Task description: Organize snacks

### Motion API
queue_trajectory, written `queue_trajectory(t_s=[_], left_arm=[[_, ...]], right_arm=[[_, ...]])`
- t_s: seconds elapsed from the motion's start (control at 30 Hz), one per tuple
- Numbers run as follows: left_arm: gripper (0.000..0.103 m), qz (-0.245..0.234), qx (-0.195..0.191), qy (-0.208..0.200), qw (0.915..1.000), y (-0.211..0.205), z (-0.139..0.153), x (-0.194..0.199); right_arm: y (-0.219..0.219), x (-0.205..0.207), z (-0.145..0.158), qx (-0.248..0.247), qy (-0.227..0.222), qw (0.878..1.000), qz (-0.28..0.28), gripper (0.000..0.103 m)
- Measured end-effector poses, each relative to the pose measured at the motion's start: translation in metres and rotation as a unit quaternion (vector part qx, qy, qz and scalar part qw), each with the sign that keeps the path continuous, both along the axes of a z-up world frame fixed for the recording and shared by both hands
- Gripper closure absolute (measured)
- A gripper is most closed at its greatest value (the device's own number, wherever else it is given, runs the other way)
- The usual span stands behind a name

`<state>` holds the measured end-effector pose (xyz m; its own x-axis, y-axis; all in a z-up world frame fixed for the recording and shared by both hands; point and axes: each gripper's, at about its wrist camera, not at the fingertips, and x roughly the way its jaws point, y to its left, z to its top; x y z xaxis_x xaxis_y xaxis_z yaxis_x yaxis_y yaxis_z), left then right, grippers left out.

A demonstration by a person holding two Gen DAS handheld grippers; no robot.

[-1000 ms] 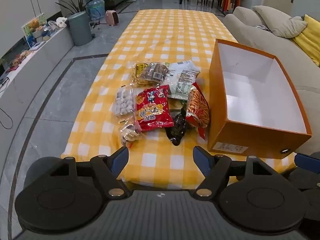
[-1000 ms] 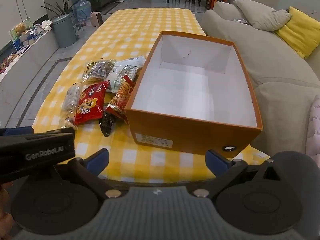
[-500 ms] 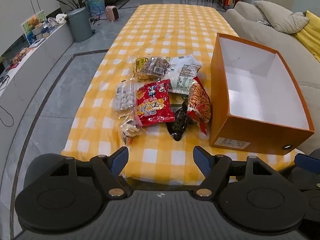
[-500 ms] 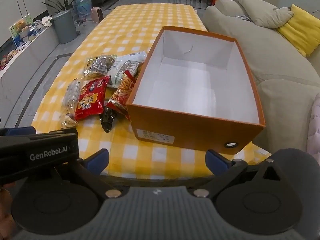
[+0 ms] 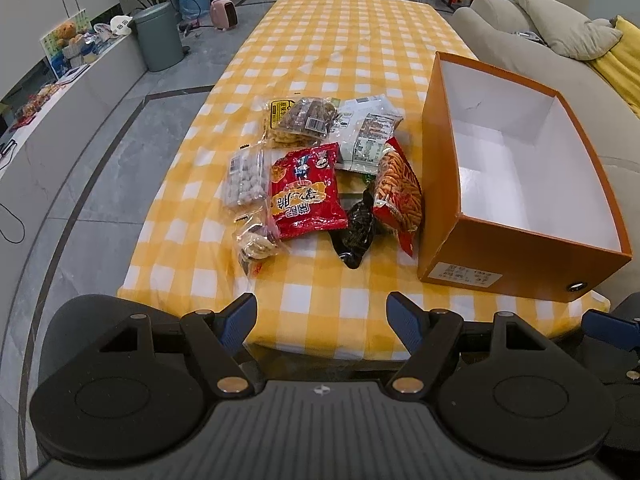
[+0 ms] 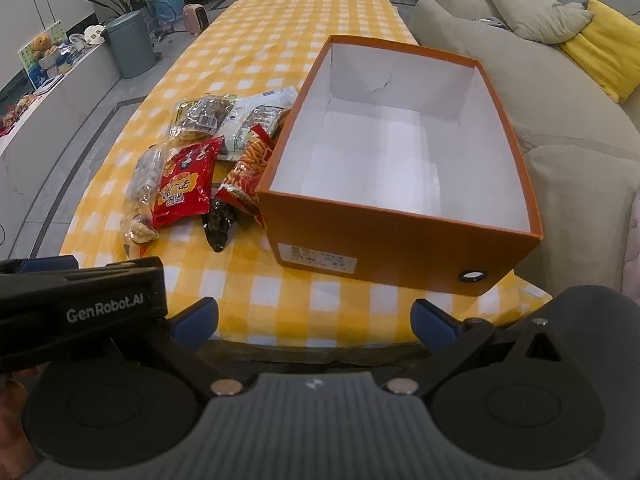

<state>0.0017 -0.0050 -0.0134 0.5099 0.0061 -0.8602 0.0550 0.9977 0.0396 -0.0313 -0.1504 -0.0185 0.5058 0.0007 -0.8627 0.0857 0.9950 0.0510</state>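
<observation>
Both hand-held grippers hover off the near edge of a table covered in a yellow-and-white checked cloth [image 5: 344, 60], and neither touches anything. The left gripper [image 5: 322, 316] has its blue-tipped fingers spread wide with only the cloth edge showing between them. The right gripper [image 6: 314, 320] is likewise spread wide and empty; in the right wrist view the black body of the left gripper crosses the lower left corner, just beside the right gripper's left finger.

The snacks lie in a loose overlapping pile on the cloth, just left of an open orange cardboard box [image 5: 508, 256] with a white interior that holds nothing. A red snack bag [image 5: 304, 192] with yellow lettering sits in the middle of the pile. To its left lies a clear pack of round pale sweets [image 5: 246, 178], and below that a clear bag of nuts [image 5: 256, 240]. A dark wrapped snack [image 5: 356, 232] lies at the near side, partly under an orange bag of stick snacks [image 5: 398, 188] that lies just beside the box wall. Farther back are a clear bag of brown nuts [image 5: 304, 118] and a white packet [image 5: 368, 132]. A beige sofa [image 6: 532, 80] with a yellow cushion [image 6: 604, 46] stands right of the table.
</observation>
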Motion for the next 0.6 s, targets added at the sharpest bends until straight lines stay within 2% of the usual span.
queue_trajectory(t_s=[0.6], left_arm=[[0.016,0.001,-0.004,0.018,0.9998,-0.0026,-0.0085,-0.0005]], right_arm=[[0.0001,0.0014,-0.0059,0.000,0.019,1.000,0.000,0.003]])
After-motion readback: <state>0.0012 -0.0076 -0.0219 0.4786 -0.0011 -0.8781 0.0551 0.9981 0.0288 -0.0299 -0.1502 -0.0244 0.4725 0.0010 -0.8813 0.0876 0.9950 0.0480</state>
